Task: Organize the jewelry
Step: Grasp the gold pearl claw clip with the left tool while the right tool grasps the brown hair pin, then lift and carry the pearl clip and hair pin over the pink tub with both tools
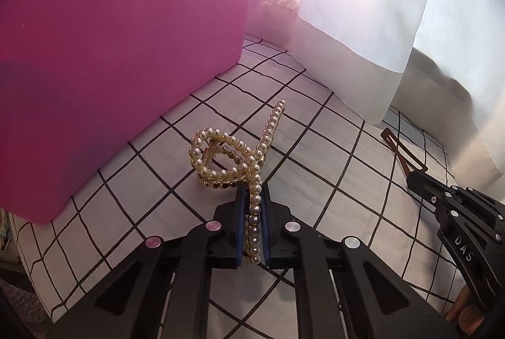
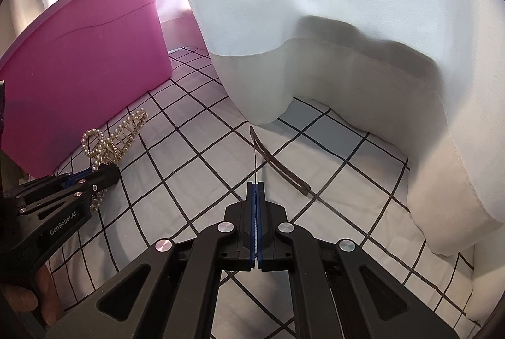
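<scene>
Left gripper (image 1: 254, 206) low over the white, black-gridded quilted cloth (image 1: 315, 149), blue-padded fingers (image 1: 240, 222) pressed onto one pearl-studded arm of a gold, pearl-beaded hair claw clip (image 1: 233, 156); clip's looped body ahead of the fingertips, close to the wall of the pink plastic bin (image 1: 110, 55), free arm slanting up and away to the right. Right gripper (image 2: 255, 184) also low and level, jaws pinched on the near end of a thin brown metal snap hair clip (image 2: 277, 162), seen edge-on; long axis running forward from the fingertips toward the hem of the white curtain (image 2: 315, 23), far end just short of it. From the left wrist view, same snap clip (image 1: 401, 149) flat and open-framed, projecting from the right gripper (image 1: 416, 178) at lower right. Both grippers well apart, left one (image 2: 107, 175) beside the bin (image 2: 79, 61), pearl clip (image 2: 120, 140) pointing along the bin wall.
</scene>
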`<state>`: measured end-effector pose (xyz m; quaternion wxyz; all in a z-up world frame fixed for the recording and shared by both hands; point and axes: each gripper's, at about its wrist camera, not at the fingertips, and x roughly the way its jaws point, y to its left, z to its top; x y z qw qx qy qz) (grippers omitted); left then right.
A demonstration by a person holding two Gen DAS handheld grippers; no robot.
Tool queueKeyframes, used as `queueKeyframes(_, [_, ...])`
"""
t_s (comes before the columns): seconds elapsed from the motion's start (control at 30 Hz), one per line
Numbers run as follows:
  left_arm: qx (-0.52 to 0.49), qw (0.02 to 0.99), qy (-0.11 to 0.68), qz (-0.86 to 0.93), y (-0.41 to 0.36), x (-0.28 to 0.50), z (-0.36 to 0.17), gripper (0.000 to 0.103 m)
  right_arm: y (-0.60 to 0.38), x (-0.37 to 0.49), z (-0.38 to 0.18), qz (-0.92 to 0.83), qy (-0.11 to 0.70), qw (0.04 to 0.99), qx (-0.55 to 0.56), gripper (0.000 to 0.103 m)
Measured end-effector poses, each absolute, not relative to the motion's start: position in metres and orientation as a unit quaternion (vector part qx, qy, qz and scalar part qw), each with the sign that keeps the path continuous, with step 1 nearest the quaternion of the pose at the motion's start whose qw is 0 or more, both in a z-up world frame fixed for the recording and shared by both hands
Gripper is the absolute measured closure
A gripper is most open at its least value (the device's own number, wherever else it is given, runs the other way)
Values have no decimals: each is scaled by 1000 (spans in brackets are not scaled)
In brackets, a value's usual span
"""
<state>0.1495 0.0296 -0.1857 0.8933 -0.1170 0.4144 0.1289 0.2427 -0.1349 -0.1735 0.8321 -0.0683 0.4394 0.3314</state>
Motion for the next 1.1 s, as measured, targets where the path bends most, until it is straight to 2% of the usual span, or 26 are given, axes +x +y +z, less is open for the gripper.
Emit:
queueKeyframes(0.63, [-137,907,390,81,24,95,-160,95,-153,217,-147,341,432,835,-2,102])
queueKeyframes(1.1, [-127,924,352,78,18,52,-90,95,-164,178,-79,365,400,840,-3,102])
